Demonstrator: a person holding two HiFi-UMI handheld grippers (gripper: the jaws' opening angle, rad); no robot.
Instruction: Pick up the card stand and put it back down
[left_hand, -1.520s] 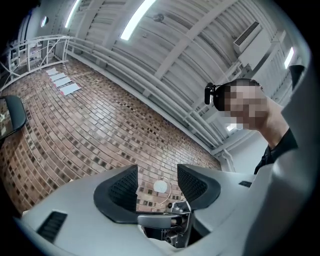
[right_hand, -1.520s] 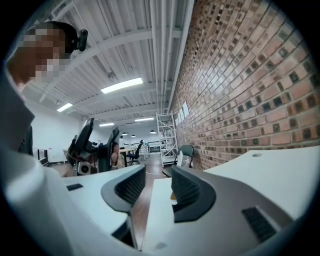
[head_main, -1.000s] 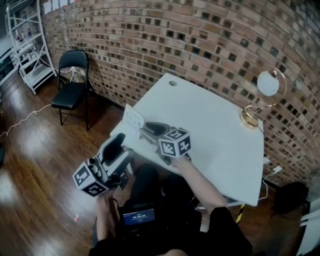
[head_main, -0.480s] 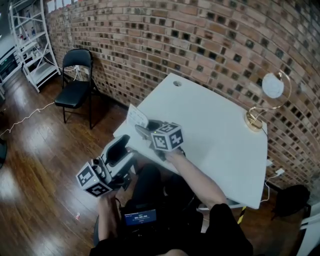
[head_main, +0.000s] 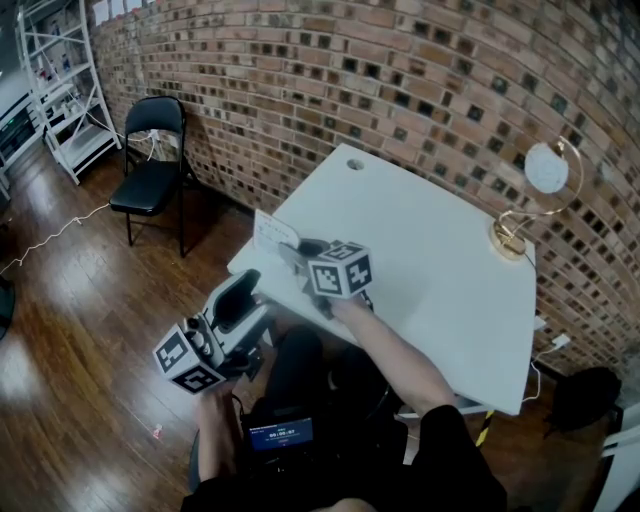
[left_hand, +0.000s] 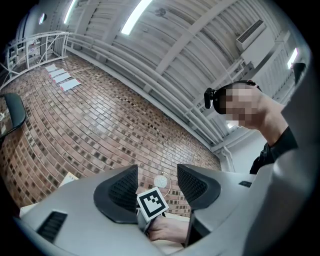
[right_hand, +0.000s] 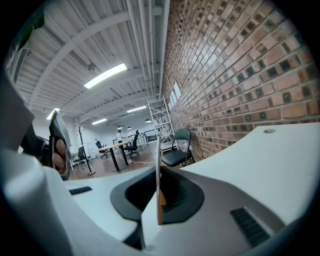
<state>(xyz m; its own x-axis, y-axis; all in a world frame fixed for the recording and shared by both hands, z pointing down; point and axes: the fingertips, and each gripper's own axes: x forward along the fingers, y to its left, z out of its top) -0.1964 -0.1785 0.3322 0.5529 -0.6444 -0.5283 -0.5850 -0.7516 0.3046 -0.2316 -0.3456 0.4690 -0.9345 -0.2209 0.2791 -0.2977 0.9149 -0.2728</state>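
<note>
Your right gripper (head_main: 292, 256): jaws, wide a second ago, have just been closing; they now clamp the card stand (head_main: 270, 231), upright between them at the table (head_main: 440, 260) edge. Your left gripper (head_main: 238, 298): jaws apart, empty.

White table (head_main: 450, 270), gold lamp (head_main: 546, 170) at its far edge, black folding chair (head_main: 148, 172), brick wall (head_main: 400, 80), white shelving (head_main: 58, 100)

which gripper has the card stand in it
The right gripper: its jaws have just been closing and now pinch the card stand. The left gripper stands open and empty, off the table.
</note>
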